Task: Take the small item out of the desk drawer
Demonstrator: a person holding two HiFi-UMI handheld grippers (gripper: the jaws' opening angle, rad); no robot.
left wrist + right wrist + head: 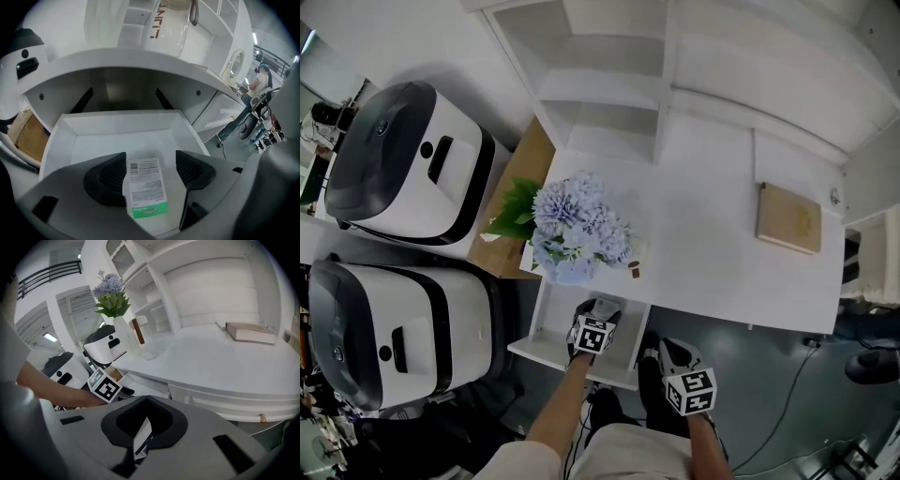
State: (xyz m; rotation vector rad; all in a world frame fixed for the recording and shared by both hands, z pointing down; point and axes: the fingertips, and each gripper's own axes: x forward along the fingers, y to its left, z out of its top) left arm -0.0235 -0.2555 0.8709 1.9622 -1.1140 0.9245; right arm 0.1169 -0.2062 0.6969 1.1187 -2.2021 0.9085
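The white desk drawer (540,326) stands pulled out under the desk front. On its floor lies a small white box (146,187) with printed text and a green strip at its near end. My left gripper (596,314) (151,158) reaches down into the drawer and is open, its dark pads (105,183) on either side of the box, with a gap on the right side. My right gripper (667,358) (146,405) hangs below the desk edge, right of the drawer, shut on a thin white printed packet (142,436).
On the white desk (703,244) stand a vase of pale blue flowers (578,230) and a tan book (788,217). White shelves (600,84) rise behind. Two white and grey machines (403,159) and a cardboard box (520,183) sit to the left. A person (260,78) stands far off.
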